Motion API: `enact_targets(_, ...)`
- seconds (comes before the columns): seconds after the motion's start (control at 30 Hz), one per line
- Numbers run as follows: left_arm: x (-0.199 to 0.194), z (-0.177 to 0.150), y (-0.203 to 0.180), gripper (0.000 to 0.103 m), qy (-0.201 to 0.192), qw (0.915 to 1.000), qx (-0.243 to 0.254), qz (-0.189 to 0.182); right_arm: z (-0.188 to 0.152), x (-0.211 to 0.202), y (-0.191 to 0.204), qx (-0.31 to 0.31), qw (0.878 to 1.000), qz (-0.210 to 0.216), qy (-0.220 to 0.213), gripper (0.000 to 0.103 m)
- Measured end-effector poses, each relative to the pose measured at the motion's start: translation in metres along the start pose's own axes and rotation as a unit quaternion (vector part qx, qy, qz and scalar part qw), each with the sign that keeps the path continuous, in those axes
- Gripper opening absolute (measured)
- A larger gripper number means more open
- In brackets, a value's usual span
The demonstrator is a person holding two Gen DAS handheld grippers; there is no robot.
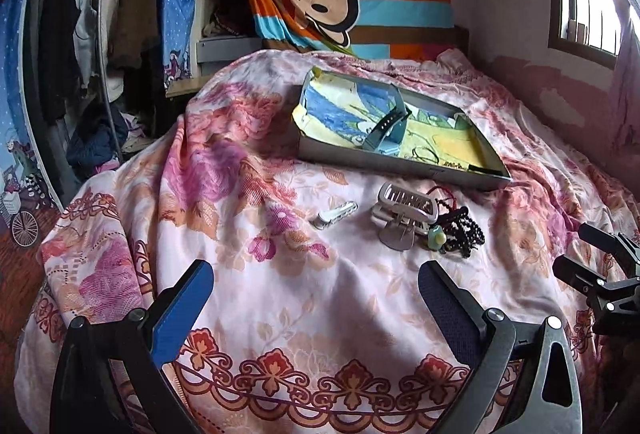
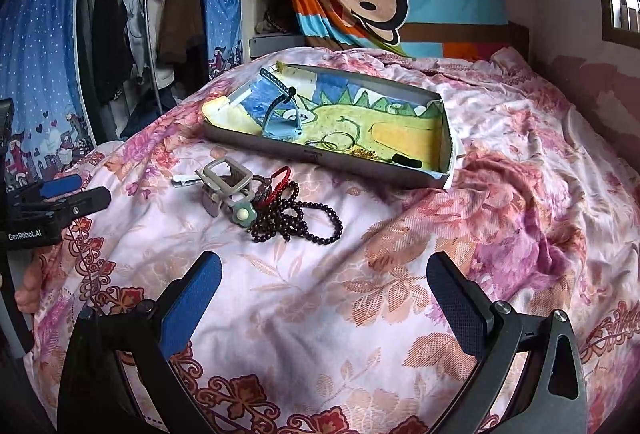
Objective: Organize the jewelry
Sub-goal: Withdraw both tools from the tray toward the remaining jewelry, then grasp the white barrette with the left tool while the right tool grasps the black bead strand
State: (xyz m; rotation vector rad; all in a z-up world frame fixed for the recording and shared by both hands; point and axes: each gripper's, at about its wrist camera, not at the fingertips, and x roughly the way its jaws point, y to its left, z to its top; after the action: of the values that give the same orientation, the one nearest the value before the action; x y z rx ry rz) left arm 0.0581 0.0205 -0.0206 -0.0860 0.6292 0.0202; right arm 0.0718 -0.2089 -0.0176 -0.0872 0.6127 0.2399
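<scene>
Seen first from the left wrist camera, the left gripper (image 1: 316, 284) is hovering over a floral pink bedspread (image 1: 248, 314), its blue-padded fingers spread wide apart and gripping nothing. Just ahead of it, a small white hair clip (image 1: 334, 220) is lying on the cloth. Ahead and slightly right, a grey claw hair clip (image 1: 404, 211) is sitting, touching a tangle of dark beads (image 1: 464, 234) with a pale green charm (image 1: 436, 238) at its edge. Farther ahead, a shallow grey tray (image 1: 384, 163) lined with a child's drawing is holding a blue watch (image 1: 386, 131), a thin wire ring and a few tiny pieces too small to tell. At the far right edge, the right gripper (image 1: 576, 254) is showing only partly.

Next, from the right wrist camera, the right gripper (image 2: 324, 286) is likewise hovering with its fingers spread wide and empty above the bedspread (image 2: 320, 334). Ahead and a little left, the dark beads (image 2: 296, 220) are lying in loops, touching a red cord bracelet (image 2: 280, 175), the green charm (image 2: 242, 215) and the claw hair clip (image 2: 224, 181). Beyond them, the tray (image 2: 320, 159) is holding the watch (image 2: 280, 117) standing on edge, a thin ring (image 2: 340, 139), a small gold piece and a dark oblong item. Far to the left, the left gripper (image 2: 76, 193) is reaching in, and a person's fingertips (image 2: 28, 294) are peeking beneath it.
</scene>
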Motion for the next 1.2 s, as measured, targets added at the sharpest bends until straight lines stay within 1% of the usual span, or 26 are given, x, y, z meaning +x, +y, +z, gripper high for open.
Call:
enact_targets(0.2, 0.006, 0.000, -0.001, 0.103, 0.014, 0.9999, 0.004, -0.004, -0.001, 0.005, -0.005, 0.012, 1.000, 0.005, 0.013, 0.101)
enact_targets(0.37, 0.015, 0.006, -0.006, 0.103, 0.020, 0.9996, 0.020, -0.010, -0.002, 0.009, -0.007, 0.020, 0.999, 0.014, 0.023, 0.101)
enact_targets(0.5, 0.029, 0.018, -0.010, 0.103, 0.021, 0.9987, 0.042, -0.020, -0.002, 0.021, -0.009, 0.024, 0.998, 0.032, 0.046, 0.101)
enact_targets(0.6, 0.041, 0.027, -0.011, 0.103, 0.027, 0.9974, 0.063, -0.024, 0.001, 0.035, -0.009, 0.027, 0.996, 0.054, 0.070, 0.101)
enact_targets(0.7, 0.052, 0.031, -0.010, 0.102, 0.035, 0.9964, 0.072, -0.027, 0.006, 0.051, -0.008, 0.027, 0.993, 0.075, 0.090, 0.101)
enact_targets(0.73, 0.057, 0.033, -0.009, 0.098, 0.040, 0.9962, 0.071, -0.030, 0.008, 0.059, -0.008, 0.028, 0.991, 0.083, 0.100, 0.101)
enact_targets(0.87, 0.071, 0.036, -0.006, 0.090, 0.053, 0.9953, 0.075, -0.032, 0.012, 0.080, -0.007, 0.031, 0.986, 0.105, 0.123, 0.100)
enact_targets(0.93, 0.079, 0.039, -0.007, 0.080, 0.058, 0.9938, 0.089, -0.032, 0.013, 0.089, -0.004, 0.028, 0.984, 0.114, 0.131, 0.100)
enact_targets(0.97, 0.083, 0.041, -0.008, 0.077, 0.061, 0.9931, 0.095, -0.032, 0.014, 0.093, -0.003, 0.026, 0.984, 0.117, 0.131, 0.100)
enact_targets(1.0, 0.087, 0.042, -0.008, 0.071, 0.064, 0.9922, 0.101, -0.033, 0.015, 0.097, -0.001, 0.024, 0.984, 0.119, 0.128, 0.100)
enact_targets(1.13, 0.100, 0.043, -0.009, 0.062, 0.075, 0.9893, 0.116, -0.046, 0.021, 0.109, 0.003, 0.020, 0.983, 0.134, 0.120, 0.083)
enact_targets(1.2, 0.105, 0.043, -0.011, 0.056, 0.082, 0.9876, 0.122, -0.055, 0.023, 0.114, 0.005, 0.020, 0.983, 0.141, 0.117, 0.081)
